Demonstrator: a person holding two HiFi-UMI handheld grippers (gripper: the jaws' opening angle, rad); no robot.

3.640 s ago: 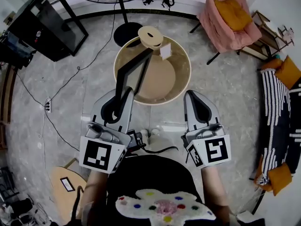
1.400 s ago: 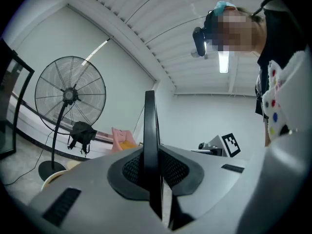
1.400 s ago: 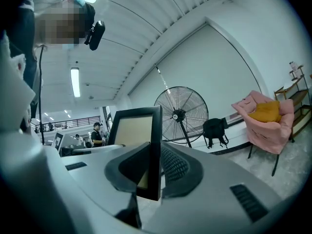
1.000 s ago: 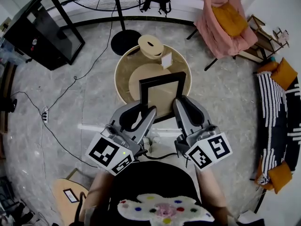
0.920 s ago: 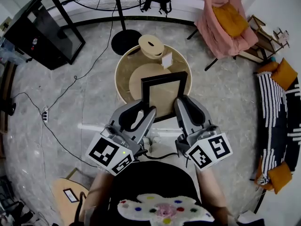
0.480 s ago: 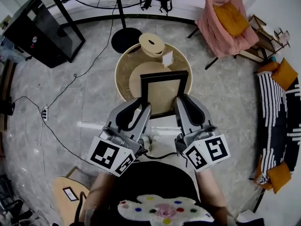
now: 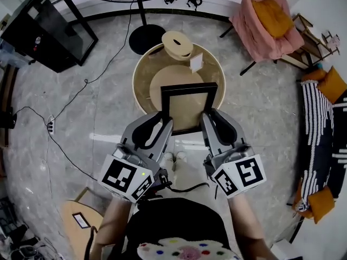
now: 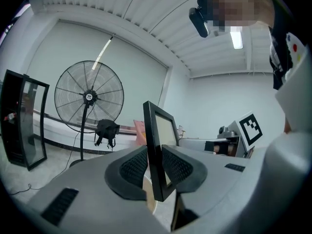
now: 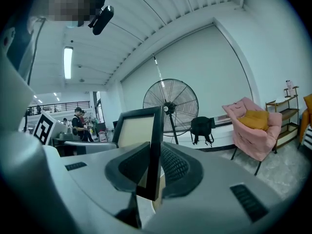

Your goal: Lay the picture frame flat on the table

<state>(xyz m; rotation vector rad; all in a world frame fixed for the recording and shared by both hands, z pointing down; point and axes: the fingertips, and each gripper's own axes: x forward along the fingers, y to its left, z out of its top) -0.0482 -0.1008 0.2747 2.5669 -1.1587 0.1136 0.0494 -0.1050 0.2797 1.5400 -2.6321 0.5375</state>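
Note:
A black picture frame point(image 7: 189, 108) with a beige panel hangs over the near side of the round wooden table point(image 7: 143, 72), held between both grippers. My left gripper point(image 7: 166, 124) is shut on the frame's lower left edge; in the left gripper view the black frame point(image 8: 155, 145) stands edge-on between the ribbed pads. My right gripper point(image 7: 207, 121) is shut on its lower right edge, and the right gripper view shows the frame point(image 9: 146, 145) clamped upright in the jaws. The frame tilts a little back toward the table.
On the table's far rim sit a round wooden lid point(image 7: 177, 43) and a small white card point(image 7: 196, 63). A standing fan's base point(image 7: 145, 38) is behind the table, a black glass cabinet point(image 7: 38, 28) far left, a pink armchair point(image 7: 268, 20) far right. A cable point(image 7: 65, 112) runs across the floor.
Earlier only the left gripper held the frame edge-on over the table. Now both grippers clamp its lower corners with its face toward me; over the last second it barely shifted.

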